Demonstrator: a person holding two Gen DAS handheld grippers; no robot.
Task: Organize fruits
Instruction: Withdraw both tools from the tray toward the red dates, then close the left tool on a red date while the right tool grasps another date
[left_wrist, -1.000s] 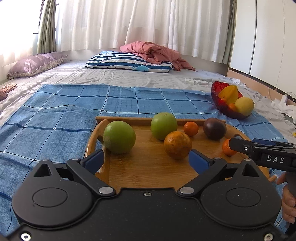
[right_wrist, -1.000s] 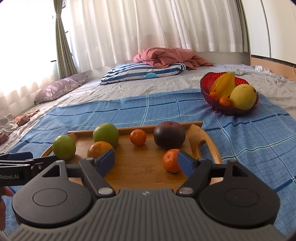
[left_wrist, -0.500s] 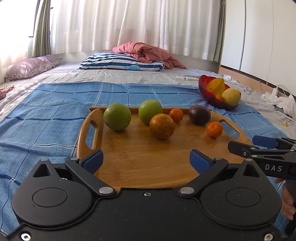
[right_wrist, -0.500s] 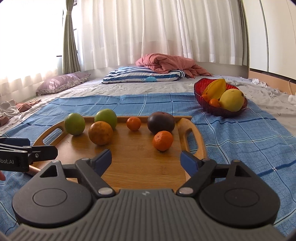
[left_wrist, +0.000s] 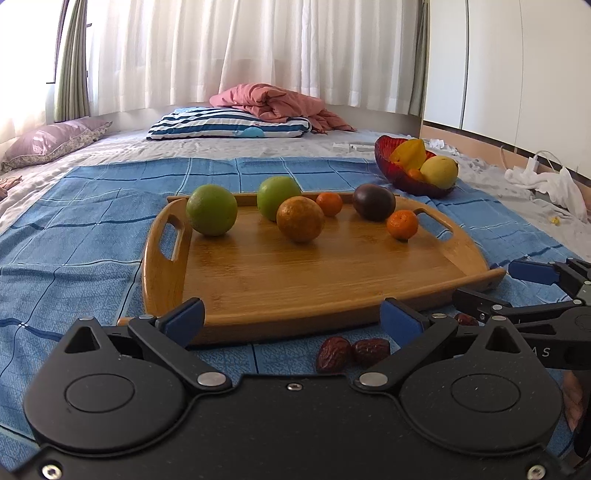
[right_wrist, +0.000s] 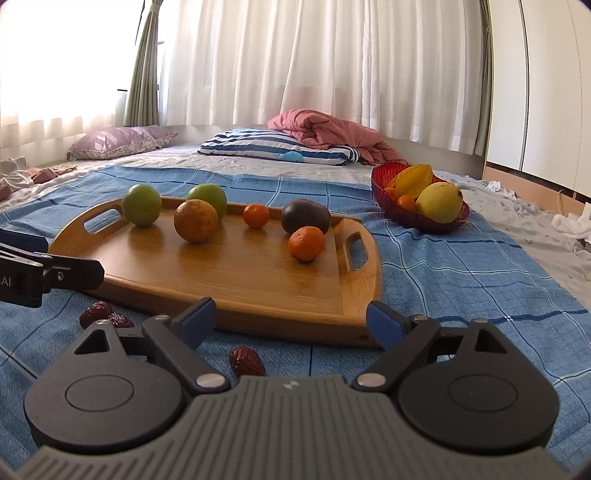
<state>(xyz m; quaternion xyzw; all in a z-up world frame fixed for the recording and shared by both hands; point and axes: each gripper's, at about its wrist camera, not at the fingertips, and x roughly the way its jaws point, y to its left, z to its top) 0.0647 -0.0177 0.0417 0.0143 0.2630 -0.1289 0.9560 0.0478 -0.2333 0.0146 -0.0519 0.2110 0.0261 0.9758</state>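
Both grippers pull back from tray; dried dates now show at tray's near edge; left gripper released, right gripper jaws just widened, empty; dates likely next

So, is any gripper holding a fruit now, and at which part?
No. The left gripper and the right gripper are open and empty; the right's jaws have just been opening.

**Two wrist views, low over the bed**

Both cameras sit low just behind the near edge of the wooden tray, facing the curtains at the bed's far side. Left view looks from the tray's near-left, right view from its near-right corner. Shared: tray, red bowl, striped pillow, blue blanket. Each view catches the other tool at its edge.
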